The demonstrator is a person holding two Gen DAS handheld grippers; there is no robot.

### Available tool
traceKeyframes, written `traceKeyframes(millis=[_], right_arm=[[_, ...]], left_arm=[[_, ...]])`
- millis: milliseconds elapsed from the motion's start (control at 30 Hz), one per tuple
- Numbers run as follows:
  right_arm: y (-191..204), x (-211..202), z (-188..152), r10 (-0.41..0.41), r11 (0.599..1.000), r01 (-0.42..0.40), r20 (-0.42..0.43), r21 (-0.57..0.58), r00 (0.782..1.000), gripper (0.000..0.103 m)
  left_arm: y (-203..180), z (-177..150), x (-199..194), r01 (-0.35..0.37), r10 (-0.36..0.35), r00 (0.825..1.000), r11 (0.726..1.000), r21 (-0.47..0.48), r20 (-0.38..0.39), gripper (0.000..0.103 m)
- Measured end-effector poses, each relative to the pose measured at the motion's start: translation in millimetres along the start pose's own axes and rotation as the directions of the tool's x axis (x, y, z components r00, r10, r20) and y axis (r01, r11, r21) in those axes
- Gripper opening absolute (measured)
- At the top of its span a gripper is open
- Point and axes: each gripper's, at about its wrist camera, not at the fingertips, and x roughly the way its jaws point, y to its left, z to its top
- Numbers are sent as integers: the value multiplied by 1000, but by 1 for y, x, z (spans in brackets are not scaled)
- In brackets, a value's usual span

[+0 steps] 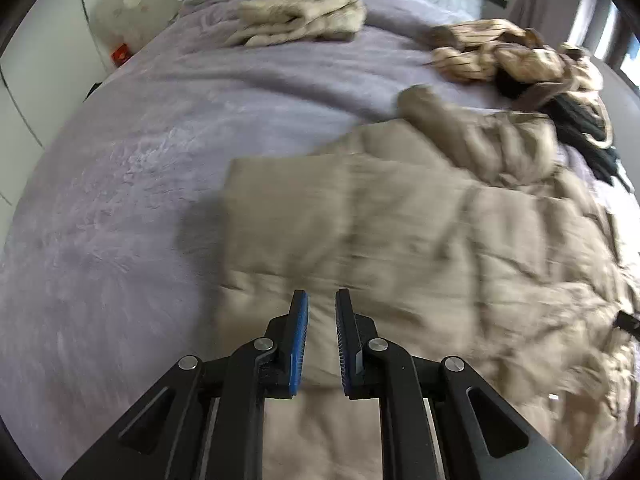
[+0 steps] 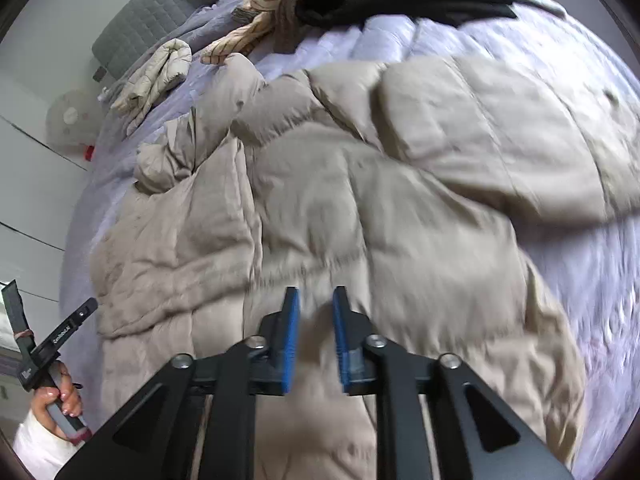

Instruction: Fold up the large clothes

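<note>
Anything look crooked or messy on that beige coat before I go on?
The beige coat lies rumpled, not flat: one sleeve is bunched at its left edge. Both grippers, left and right, hover open above it.

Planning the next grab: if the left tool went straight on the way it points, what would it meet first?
Most likely the beige puffer coat lying on the bed; the left tool is open above it, though depth is unclear.
</note>
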Motion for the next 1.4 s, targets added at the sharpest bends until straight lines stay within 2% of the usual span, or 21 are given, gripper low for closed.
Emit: traceKeyframes(millis=[33, 67, 100, 133, 200, 400, 467, 500, 600, 633, 767, 867, 967, 1033, 1100, 1167, 1400], right_arm=[[-3, -3, -3, 7, 1000, -7, -6, 7, 1000, 33], [-6, -7, -9, 21, 1000, -20, -14, 18, 1000, 35], [-10, -11, -15, 34, 999, -34, -19, 28, 999, 39], [-12, -13, -17, 41, 999, -41, -23, 34, 999, 41], [-19, -20, -24, 58, 997, -57, -30, 48, 998, 43], [-50, -46, -32, 82, 992, -81, -9, 97, 997, 62], [-67, -57, -30, 84, 989, -85, 19, 119, 996, 77], [-74, -61, -30, 83, 988, -87, 35, 131, 996, 89], [-105, -76, -25, 57, 980, -74, 95, 187, 994, 93], [-117, -79, -23, 56, 974, -77, 104, 212, 993, 102], [-165, -89, -16, 63, 944, -107, 147, 313, 987, 103], [-198, -97, -9, 16, 927, -80, 174, 367, 985, 103], [-227, -100, 1, -12, 912, -58, 169, 405, 986, 103], [-247, -96, 8, -2, 889, -64, 145, 453, 989, 103], [-269, -91, 16, 69, 836, -137, 147, 531, 987, 103], [-293, -92, 23, 94, 778, -199, 202, 596, 975, 103], [-338, -80, 56, 144, 691, -324, 317, 646, 937, 103]], left_arm=[[-8, -2, -5, 13, -13, 1000, 1000, 4, 3, 20], [-17, -5, -11, 27, -27, 1000, 1000, 5, 0, 54], [-26, -9, -16, 38, -38, 999, 999, -3, 2, 95], [-36, -13, -22, 41, -41, 999, 999, -10, 19, 103], [-60, -21, -34, 51, -51, 998, 999, 16, 42, 103], [-122, -36, -37, 79, -78, 997, 993, 90, -14, 103], [-139, -39, -35, 72, -69, 997, 991, 108, -32, 103], [-148, -41, -33, 70, -66, 997, 990, 120, -42, 103], [-172, -46, -29, 78, -68, 995, 987, 141, -73, 103], [-179, -48, -28, 77, -66, 995, 986, 148, -77, 103], [-208, -51, -22, 79, -61, 992, 981, 175, -107, 103], [-227, -53, -14, 94, -66, 986, 978, 185, -152, 103], [-244, -52, -13, 87, -59, 987, 977, 197, -147, 103], [-256, -50, -12, 83, -54, 988, 975, 206, -144, 103], [-268, -49, -9, 86, -53, 987, 972, 220, -151, 103], [-278, -47, -4, 76, -40, 987, 970, 230, -158, 103], [-301, -40, 2, 83, -48, 986, 972, 218, -160, 103]])
